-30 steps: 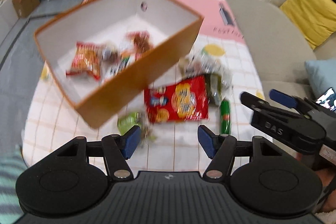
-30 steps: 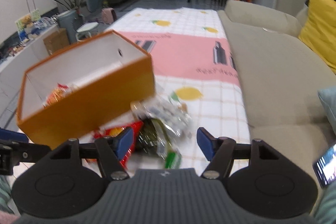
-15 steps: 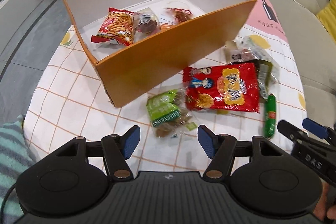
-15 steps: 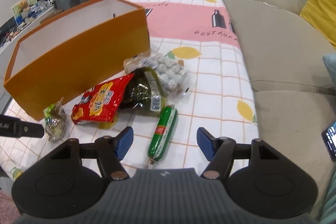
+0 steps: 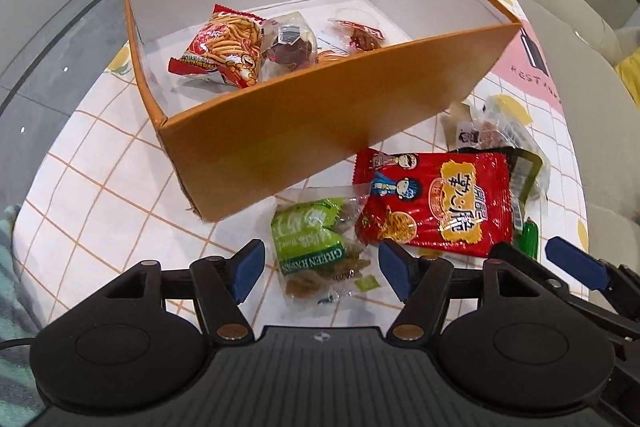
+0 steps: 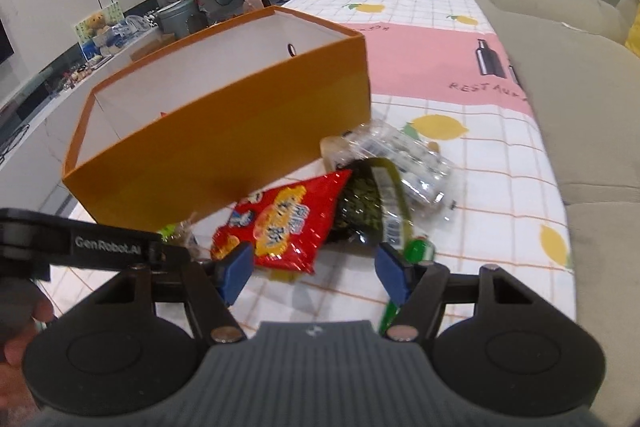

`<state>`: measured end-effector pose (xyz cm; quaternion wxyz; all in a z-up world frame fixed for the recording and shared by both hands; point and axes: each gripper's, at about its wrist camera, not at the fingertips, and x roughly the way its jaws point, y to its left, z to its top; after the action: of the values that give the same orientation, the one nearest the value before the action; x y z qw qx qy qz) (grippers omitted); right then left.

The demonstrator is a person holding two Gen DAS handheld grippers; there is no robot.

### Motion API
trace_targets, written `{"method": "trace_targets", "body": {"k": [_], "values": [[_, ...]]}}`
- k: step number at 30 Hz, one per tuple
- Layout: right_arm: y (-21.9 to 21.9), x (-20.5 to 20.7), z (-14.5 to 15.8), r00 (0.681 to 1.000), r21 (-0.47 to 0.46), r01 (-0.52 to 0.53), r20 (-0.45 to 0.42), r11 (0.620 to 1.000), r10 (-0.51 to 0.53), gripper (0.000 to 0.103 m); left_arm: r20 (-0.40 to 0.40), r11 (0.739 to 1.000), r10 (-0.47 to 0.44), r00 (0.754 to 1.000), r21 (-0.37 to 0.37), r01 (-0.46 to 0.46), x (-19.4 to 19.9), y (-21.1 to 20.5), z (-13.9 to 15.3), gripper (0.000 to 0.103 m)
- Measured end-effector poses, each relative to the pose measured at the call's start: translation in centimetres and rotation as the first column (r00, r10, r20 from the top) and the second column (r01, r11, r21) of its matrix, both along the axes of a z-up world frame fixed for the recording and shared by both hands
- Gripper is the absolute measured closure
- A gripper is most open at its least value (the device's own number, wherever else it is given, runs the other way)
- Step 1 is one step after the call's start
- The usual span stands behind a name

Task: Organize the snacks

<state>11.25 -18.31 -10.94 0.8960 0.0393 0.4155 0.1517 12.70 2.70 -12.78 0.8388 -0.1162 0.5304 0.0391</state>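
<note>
An orange box stands on the checked tablecloth and holds a red snack bag and other small packets. In front of it lie a green raisin packet, a big red snack bag, a dark green packet, a clear bag and a green sausage stick. My left gripper is open, its fingers on either side of the raisin packet. My right gripper is open and empty, just short of the red bag and the sausage stick.
A beige sofa runs along the right of the table. The tablecloth has a pink band beyond the box. The table edge drops to the floor on the left. The other gripper's arm crosses the lower left of the right wrist view.
Both grippers have moved down and closer to the snacks on the cloth. The left now straddles the green raisin packet; the right has closed in on the red bag and sausage stick.
</note>
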Motion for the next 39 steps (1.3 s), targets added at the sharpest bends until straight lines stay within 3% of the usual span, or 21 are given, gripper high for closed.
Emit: {"method": "trace_targets", "body": {"k": [11,14,18,25,31,39], "values": [[0.5,2.4,-2.4,0.997,0.076,0.010,-0.071,0.997,-0.005,0.042,-0.059,0.999,0.033,0.998,-0.037,-0.035,1.1,0.4,-1.1,0.027],[0.4,3.0,-3.0,0.996,0.113,0.019,-0.091,0.993,-0.008,0.048,-0.071,0.998,0.036,0.997,-0.052,-0.040,1.3,0.6,-1.4,0.027],[0.6,3.6,-3.5,0.995,0.140,0.011,-0.102,0.990,0.004,0.065,-0.089,0.996,0.034,0.995,-0.083,-0.042,1.4,0.8,-1.9,0.030],[0.5,3.5,-3.5,0.995,0.179,0.005,-0.097,0.984,0.012,0.079,-0.072,0.997,0.004,0.997,-0.080,-0.010,1.4,0.4,-2.0,0.037],[0.5,2.9,-2.8,0.996,0.195,-0.015,-0.083,0.981,0.032,0.088,-0.070,0.996,-0.001,0.998,-0.089,-0.005,1.3,0.7,-1.9,0.041],[0.1,1.5,-1.2,0.997,0.183,-0.028,-0.066,0.983,0.041,0.091,-0.065,0.996,-0.014,0.998,-0.091,0.008,0.9,0.9,-1.2,0.041]]}}
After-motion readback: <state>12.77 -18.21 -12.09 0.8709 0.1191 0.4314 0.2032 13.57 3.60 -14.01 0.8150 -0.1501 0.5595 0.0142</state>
